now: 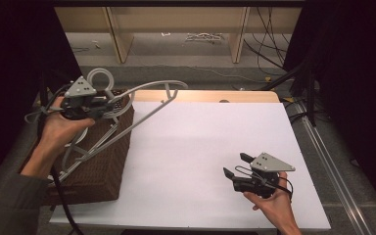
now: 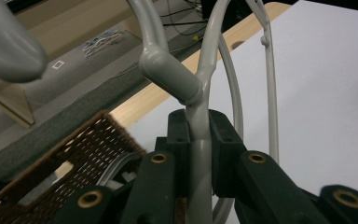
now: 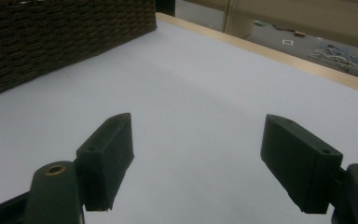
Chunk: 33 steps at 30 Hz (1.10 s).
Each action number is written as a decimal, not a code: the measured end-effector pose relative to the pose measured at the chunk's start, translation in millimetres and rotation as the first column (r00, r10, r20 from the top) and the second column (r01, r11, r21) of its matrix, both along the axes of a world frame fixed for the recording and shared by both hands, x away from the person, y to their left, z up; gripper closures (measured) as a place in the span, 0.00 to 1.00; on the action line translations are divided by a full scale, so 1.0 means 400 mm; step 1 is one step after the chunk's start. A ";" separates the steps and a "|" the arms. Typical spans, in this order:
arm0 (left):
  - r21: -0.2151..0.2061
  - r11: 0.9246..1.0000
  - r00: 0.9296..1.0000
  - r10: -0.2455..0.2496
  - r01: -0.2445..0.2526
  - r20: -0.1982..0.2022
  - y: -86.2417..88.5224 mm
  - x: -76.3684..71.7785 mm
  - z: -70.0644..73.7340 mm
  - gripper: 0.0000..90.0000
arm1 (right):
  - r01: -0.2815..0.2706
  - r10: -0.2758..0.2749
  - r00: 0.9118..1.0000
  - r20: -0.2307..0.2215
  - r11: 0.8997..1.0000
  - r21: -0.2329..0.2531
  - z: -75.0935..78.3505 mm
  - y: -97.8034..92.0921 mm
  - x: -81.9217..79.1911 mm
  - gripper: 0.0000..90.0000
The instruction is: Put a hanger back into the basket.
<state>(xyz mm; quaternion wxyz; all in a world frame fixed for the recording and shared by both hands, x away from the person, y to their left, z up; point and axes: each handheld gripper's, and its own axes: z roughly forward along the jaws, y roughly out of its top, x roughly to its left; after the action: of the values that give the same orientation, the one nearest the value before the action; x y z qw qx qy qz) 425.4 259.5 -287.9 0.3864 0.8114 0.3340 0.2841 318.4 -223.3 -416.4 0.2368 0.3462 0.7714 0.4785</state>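
Jaws of left gripper (image 1: 108, 105) clenched on grey hanger (image 1: 142, 105) near its hook, held above wicker basket (image 1: 103, 161) at the table's (image 1: 200, 147) left edge (more hangers inside, hard to make out). Right gripper (image 1: 235, 165) jaws spread wide, holding nothing, low over the bare white top with open room around. No readable writing.

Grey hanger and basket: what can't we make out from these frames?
- Grey hanger, high view: its lower end runs down into the wicker basket, behind the left forearm.
- Basket contents: high view, covered by the left tongs and hand; left gripper view, cut by the bottom edge and the tongs.
- Hanger hook, left gripper view: blurred and cut at the top-left corner.
- Right tongs: open, with the basket cut at the left edge.
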 end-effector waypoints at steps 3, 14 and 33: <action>0.012 1.000 1.000 0.014 -0.014 0.007 0.036 0.009 -0.005 0.90 | 0.002 -0.002 1.000 0.002 1.000 0.002 -0.003 0.001 0.000 0.29; -0.013 0.991 0.991 0.133 -0.133 0.029 0.139 0.035 -0.031 0.89 | 0.000 0.000 1.000 -0.015 1.000 -0.006 -0.008 0.001 0.000 0.29; -0.047 0.957 0.958 0.287 -0.287 -0.005 0.277 0.045 -0.127 0.89 | -0.005 0.005 1.000 -0.023 1.000 -0.009 -0.013 0.002 0.000 0.29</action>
<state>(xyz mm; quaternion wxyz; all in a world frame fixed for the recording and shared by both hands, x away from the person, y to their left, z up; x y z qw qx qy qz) 443.4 370.1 -338.7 0.3604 0.7448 0.4545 0.3298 318.6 -222.4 -421.6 0.2283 0.3487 0.7771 0.4716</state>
